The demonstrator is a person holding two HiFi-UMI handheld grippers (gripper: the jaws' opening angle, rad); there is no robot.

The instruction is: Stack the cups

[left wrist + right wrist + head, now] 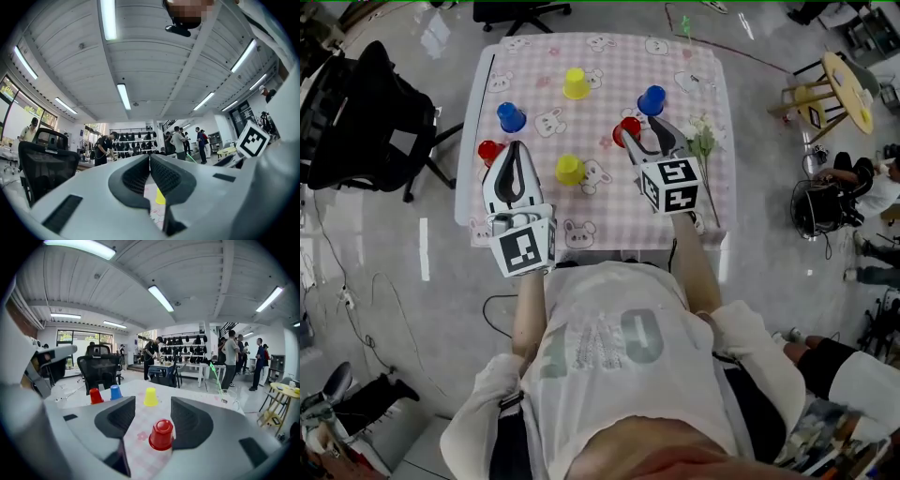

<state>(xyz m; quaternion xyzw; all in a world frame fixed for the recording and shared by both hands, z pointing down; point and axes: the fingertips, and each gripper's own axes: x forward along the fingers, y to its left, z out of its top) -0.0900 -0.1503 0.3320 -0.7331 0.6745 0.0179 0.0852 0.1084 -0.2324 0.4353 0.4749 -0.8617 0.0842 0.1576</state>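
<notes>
Six upturned cups stand on the pink checked tablecloth point(609, 61): a yellow cup point(576, 82) and a blue cup point(652, 99) at the back, and a blue cup point(511, 116), a red cup point(490, 151) and a yellow cup point(570, 170) nearer me. My right gripper point(644, 131) is open around the sixth, a red cup point(630, 126). In the right gripper view this red cup point(161, 434) sits on the cloth between the spread jaws of the right gripper point(153, 414), close to the right-hand one. My left gripper point(517, 150) hovers shut and empty beside the near yellow cup point(160, 197).
A flower stem point(703, 141) lies along the table's right side. A black office chair point(366, 122) stands left of the table and a wooden stool point(834, 89) to the right. People stand in the room beyond.
</notes>
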